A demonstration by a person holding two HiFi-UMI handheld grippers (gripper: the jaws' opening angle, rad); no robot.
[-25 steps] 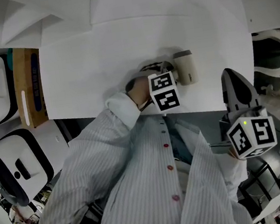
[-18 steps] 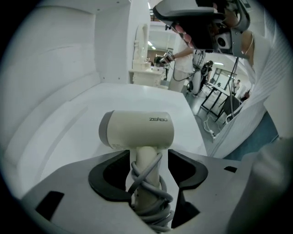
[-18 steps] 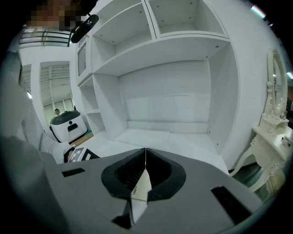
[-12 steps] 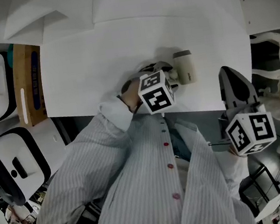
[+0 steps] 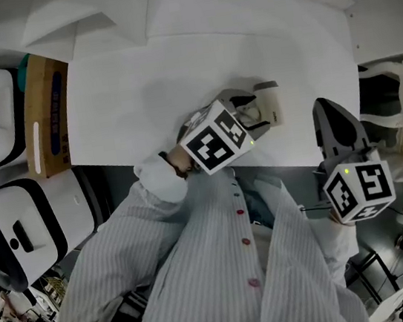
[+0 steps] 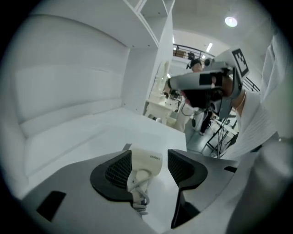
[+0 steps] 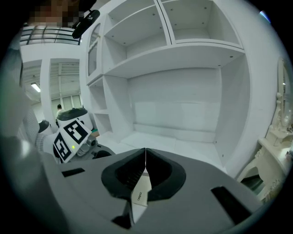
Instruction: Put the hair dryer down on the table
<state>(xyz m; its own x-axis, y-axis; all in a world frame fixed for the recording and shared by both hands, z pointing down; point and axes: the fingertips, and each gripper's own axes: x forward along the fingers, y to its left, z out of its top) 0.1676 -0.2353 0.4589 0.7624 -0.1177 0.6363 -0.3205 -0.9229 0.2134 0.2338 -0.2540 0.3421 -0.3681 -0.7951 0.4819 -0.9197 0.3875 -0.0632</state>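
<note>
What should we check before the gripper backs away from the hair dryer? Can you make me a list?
1. Hair dryer lying on the table: ok.
2. Left gripper jaws apart: ok.
3. Both pads clear of the dryer: cannot tell; the left pad overlaps it.
4. Cord free of the jaws: cannot tell; it is bunched by the left jaw.
5. Right gripper shut, empty, off to the side: ok.

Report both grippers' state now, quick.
Left gripper: open, jaws apart on either side of the hair dryer lying on the table.
Right gripper: shut, holding nothing.
</note>
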